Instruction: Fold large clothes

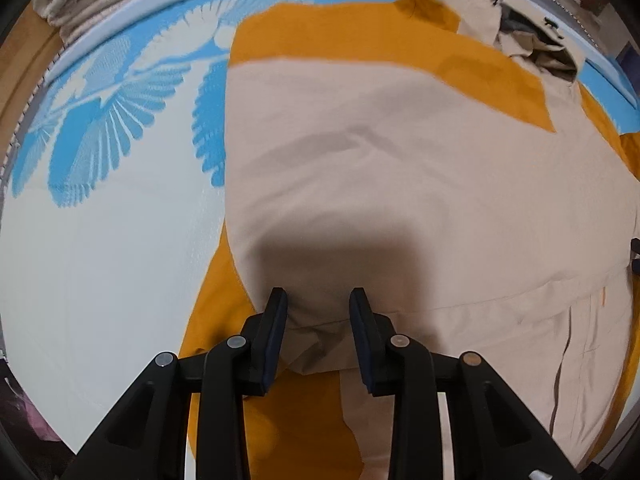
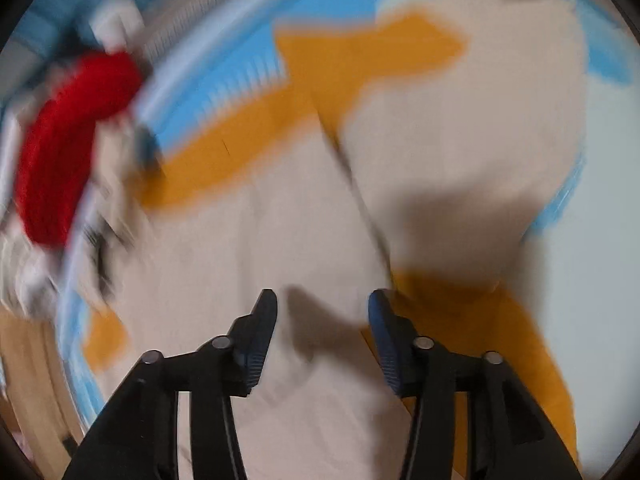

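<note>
With the jacket (image 1: 400,184) lying on the bed (image 1: 100,280) partly folded, its beige panels over orange lining, the left tongs (image 1: 318,300) grip a bunched hem fold while the right tongs (image 2: 322,300) stand open above it, so further folds remain.

One beige-and-orange jacket (image 1: 400,168), one blue-and-white mat (image 1: 120,240), two tongs, one red cloth (image 2: 68,144).

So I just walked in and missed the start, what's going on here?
A person with tongs in each hand is folding a beige and orange jacket spread on a blue and white mat. The left tongs pinch a bunched beige fold near the hem. The right tongs hang open above the fabric, gripping nothing.
</note>
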{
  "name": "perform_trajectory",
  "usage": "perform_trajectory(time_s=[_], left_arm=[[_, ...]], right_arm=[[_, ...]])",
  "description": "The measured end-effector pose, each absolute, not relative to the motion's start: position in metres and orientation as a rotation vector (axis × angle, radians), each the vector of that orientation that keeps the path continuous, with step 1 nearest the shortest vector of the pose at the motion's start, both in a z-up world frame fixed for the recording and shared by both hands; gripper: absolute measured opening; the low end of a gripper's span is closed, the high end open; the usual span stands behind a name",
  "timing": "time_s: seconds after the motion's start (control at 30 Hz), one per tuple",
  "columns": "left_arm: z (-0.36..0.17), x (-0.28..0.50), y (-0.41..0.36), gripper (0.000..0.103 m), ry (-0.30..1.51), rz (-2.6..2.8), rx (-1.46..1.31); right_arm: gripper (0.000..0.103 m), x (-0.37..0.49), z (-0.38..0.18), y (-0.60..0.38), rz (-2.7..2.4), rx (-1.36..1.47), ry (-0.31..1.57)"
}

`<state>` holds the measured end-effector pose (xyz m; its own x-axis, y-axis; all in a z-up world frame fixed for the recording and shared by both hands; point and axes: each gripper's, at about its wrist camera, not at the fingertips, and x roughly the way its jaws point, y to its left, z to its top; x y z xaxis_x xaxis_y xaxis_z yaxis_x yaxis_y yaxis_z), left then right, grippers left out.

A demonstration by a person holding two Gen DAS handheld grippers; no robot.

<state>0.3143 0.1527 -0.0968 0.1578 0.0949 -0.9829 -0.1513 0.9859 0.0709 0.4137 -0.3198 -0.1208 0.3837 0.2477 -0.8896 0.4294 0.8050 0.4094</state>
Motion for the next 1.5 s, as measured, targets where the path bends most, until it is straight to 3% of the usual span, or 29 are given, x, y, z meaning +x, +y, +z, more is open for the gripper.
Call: perform_trajectory(time_s=[0.13, 0.3, 0.53, 0.8, 1.07, 1.5], left_arm=[[-0.06, 0.312, 0.131, 0.03, 1.279, 0.141, -0.055], [-0.016, 0.303, 0.093, 0.042, 1.113, 0.085, -0.029], [0.008, 0.281, 0.051, 0.054, 1.008, 0.012, -0.015], [0.002, 0.281, 0.019, 0.055, 1.002, -0.055, 0.003], [-0.011, 0.301, 0.005, 0.055, 1.03, -0.085, -0.004], [-0.029, 0.323, 0.019, 0.055, 1.088, -0.064, -0.093]], right_arm=[[0.049, 0.413, -0.099, -0.306, -0.108, 0.521, 1.161], [0.049, 0.399, -0.036, -0.296, -0.055, 0.356, 0.912], [0.049, 0.379, 0.001, -0.305, -0.08, 0.262, 0.814], [0.037, 0.358, -0.002, -0.39, -0.161, 0.385, 0.754], [0.031, 0.364, -0.021, -0.483, -0.306, 0.289, 0.664], [0.03, 0.385, -0.071, -0.639, -0.423, 0.519, 0.67]])
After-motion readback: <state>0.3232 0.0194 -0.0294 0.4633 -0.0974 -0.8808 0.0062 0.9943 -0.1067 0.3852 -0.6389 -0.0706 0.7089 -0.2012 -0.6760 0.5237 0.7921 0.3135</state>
